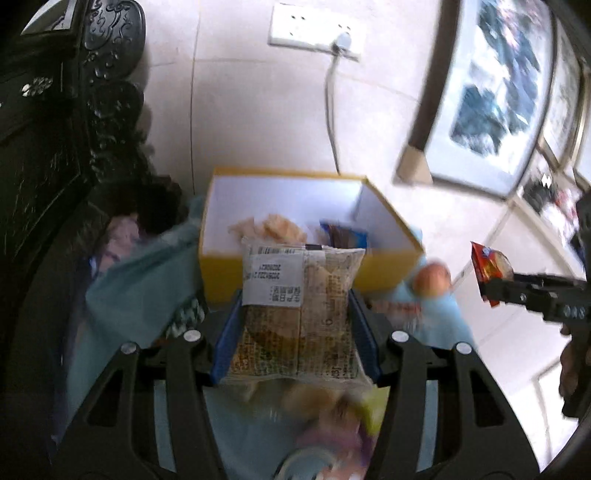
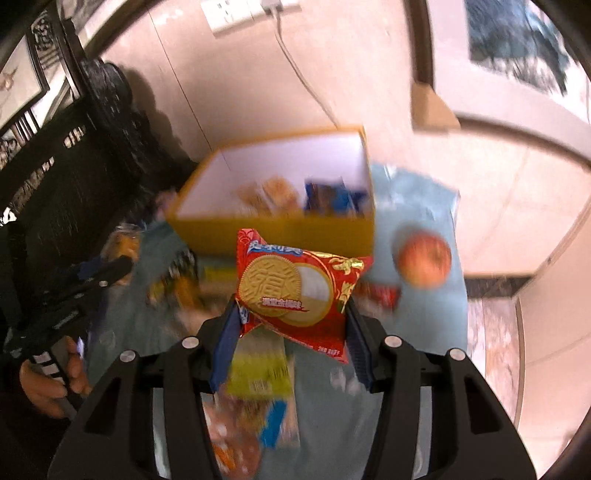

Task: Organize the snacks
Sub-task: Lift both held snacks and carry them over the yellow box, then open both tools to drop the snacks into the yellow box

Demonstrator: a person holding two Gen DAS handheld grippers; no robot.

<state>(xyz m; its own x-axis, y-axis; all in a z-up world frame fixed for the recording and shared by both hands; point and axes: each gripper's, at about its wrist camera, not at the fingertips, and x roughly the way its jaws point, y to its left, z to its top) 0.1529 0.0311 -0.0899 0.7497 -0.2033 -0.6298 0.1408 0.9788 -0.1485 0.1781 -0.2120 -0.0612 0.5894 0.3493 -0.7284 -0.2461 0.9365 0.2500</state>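
Snack packets (image 1: pixel 301 310) between both claws' fingers

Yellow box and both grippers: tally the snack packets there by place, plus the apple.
Held in grippers: 2, clear packet, red packet
In box: 2, pale, blue
Apple: 1
Total: 5

I see a pale tiled wall (image 1: pixel 258 110) ahead, with a white socket panel (image 1: pixel 314 29) and a grey cable (image 1: pixel 330 110) hanging from it. Dark carved wooden furniture (image 1: pixel 55 129) fills my left. A framed painting (image 1: pixel 498 92) leans at right. A light blue cloth (image 2: pixel 424 314) covers the surface below.
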